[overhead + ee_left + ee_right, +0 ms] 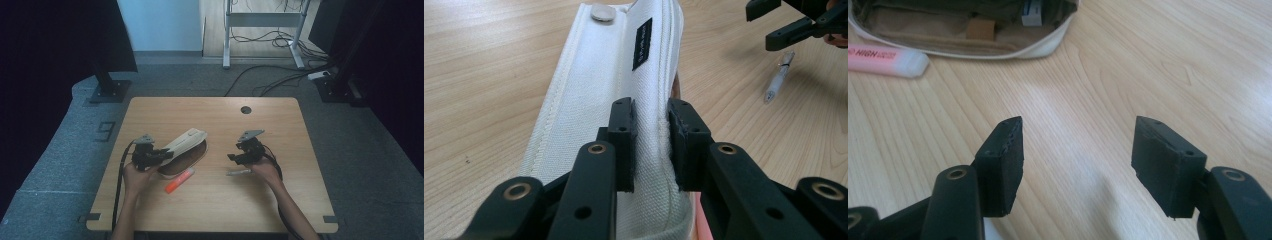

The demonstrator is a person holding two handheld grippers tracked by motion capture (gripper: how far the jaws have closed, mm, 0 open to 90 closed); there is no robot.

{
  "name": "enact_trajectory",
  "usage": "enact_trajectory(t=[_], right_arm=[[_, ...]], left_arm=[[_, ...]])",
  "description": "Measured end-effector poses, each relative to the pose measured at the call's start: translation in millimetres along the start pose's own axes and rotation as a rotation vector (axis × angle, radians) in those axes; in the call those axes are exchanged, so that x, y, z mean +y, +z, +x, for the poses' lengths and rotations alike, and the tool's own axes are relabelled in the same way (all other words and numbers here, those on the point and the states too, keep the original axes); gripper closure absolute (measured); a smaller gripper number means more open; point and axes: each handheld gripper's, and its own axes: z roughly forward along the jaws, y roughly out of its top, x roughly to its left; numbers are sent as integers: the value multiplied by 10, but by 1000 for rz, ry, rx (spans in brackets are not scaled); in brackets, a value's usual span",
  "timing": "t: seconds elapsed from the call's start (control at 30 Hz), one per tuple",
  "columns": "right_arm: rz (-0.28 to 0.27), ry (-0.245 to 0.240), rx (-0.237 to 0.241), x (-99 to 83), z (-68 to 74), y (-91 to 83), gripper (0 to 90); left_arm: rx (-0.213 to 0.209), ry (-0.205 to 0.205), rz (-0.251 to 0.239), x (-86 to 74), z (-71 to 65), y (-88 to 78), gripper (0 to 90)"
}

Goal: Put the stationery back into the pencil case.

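A cream fabric pencil case (183, 149) lies open at the table's left middle, its flap (594, 90) lifted. My left gripper (161, 155) (651, 145) is shut on the flap's edge and holds it up. The case's brown inside (963, 25) faces my right gripper (1078, 160), which stands open over bare wood, nothing between its jaws. In the high view that right gripper (234, 157) hovers at the right middle, just above a white pen (238, 172) (778, 80). An orange highlighter (179, 180) (885, 59) lies in front of the case.
The wooden table (215, 120) has a round cable hole (245, 109) at its back. Beyond it, grey carpet, black stand bases (107, 90) and loose cables (280, 75) show. A person's forearms come in from the bottom edge.
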Motion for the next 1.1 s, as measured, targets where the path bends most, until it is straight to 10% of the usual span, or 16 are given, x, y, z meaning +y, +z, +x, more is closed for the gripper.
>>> enact_trajectory(t=[1.1], right_arm=[[43, 28, 56, -618, 59, -302, 498]], left_arm=[[7, 9, 6, -2, -16, 9, 738]])
